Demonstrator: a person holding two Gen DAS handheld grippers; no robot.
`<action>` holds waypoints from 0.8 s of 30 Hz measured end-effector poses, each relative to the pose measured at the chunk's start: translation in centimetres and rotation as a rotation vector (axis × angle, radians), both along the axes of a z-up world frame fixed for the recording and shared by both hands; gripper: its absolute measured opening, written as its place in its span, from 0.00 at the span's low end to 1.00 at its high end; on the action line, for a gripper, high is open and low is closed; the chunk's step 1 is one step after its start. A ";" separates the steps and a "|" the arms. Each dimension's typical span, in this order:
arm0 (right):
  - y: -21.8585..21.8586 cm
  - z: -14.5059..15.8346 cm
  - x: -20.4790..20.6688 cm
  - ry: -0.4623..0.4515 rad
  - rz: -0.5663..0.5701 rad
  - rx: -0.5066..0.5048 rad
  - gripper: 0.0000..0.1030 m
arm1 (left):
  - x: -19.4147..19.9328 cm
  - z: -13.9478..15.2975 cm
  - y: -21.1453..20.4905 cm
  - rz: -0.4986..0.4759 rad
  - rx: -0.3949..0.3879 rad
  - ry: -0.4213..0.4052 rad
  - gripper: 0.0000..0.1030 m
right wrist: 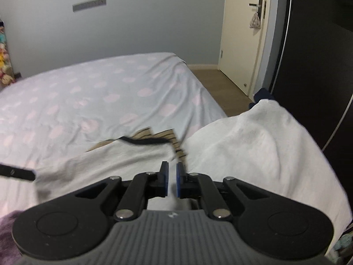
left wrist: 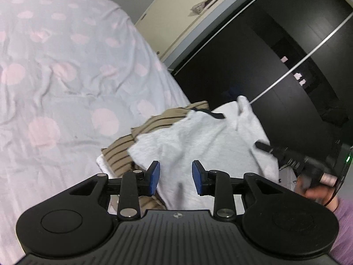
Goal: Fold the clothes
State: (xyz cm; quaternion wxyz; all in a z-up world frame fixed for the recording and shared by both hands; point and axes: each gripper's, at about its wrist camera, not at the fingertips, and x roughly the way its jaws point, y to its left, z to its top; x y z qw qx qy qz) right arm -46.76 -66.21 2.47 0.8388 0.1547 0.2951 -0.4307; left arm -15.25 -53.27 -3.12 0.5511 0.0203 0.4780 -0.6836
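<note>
Just past my blue pads (left wrist: 154, 177) lies the white garment (left wrist: 198, 137), spread over the near corner of the bed (left wrist: 66, 77), and I take that bed as my landmark throughout. My left gripper (left wrist: 176, 177) points down at a slant toward the cloth, its jaws standing apart with white fabric showing in the gap, but the pads press on nothing. My right gripper (right wrist: 171, 180) also tilts downward over the bed's near edge; its jaws are almost together, leaving only a thin slit, and I cannot tell whether any cloth is pinched in it. From the left wrist view the right gripper (left wrist: 264, 146) reaches in from the side away from the bed, its tip against the garment's edge, with the hand (left wrist: 313, 190) and a purple sleeve (left wrist: 344, 220) behind it. Beneath the white garment, nearer the bed's middle, a tan striped garment (left wrist: 123, 152) peeks out. Both views are blurred around the cloth.
</note>
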 end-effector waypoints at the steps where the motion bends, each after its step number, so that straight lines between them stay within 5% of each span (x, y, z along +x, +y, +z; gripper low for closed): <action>1: 0.8 -0.6 -0.1 -0.001 -0.008 -0.003 0.07 | -0.4 0.3 0.2 -0.013 -0.007 -0.001 0.28; 16: -1.9 -9.8 -4.5 -0.013 -0.286 0.112 0.00 | -4.9 0.0 0.3 -0.138 -0.005 -0.046 0.28; 24: 1.4 -5.7 -6.0 -0.099 -0.252 0.015 0.05 | -5.4 0.5 -1.4 -0.172 -0.013 -0.120 0.28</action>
